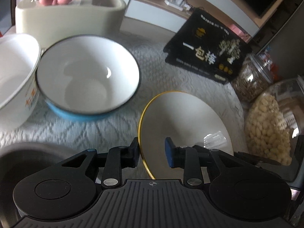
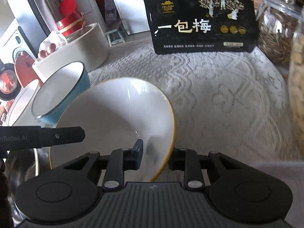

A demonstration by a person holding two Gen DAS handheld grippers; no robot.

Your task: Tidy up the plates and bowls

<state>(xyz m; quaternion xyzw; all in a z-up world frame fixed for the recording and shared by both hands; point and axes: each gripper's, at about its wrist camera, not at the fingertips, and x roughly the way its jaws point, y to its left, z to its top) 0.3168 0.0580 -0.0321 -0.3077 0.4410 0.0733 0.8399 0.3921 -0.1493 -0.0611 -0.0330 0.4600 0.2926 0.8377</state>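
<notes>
The gold-rimmed bowl (image 2: pixel 114 117) sits empty on the table (image 2: pixel 218 98) – right claw (image 2: pixel 154 156) clamped on its rim, left claw (image 1: pixel 152 153) apart around the rim. Beside it, the blue bowl (image 1: pixel 87 74) is empty. One jar (image 1: pixel 269 125) holds pale nuts.

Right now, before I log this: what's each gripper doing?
Left gripper: open, astride the gold-rimmed bowl rim.
Right gripper: shut on the gold-rimmed bowl.
</notes>
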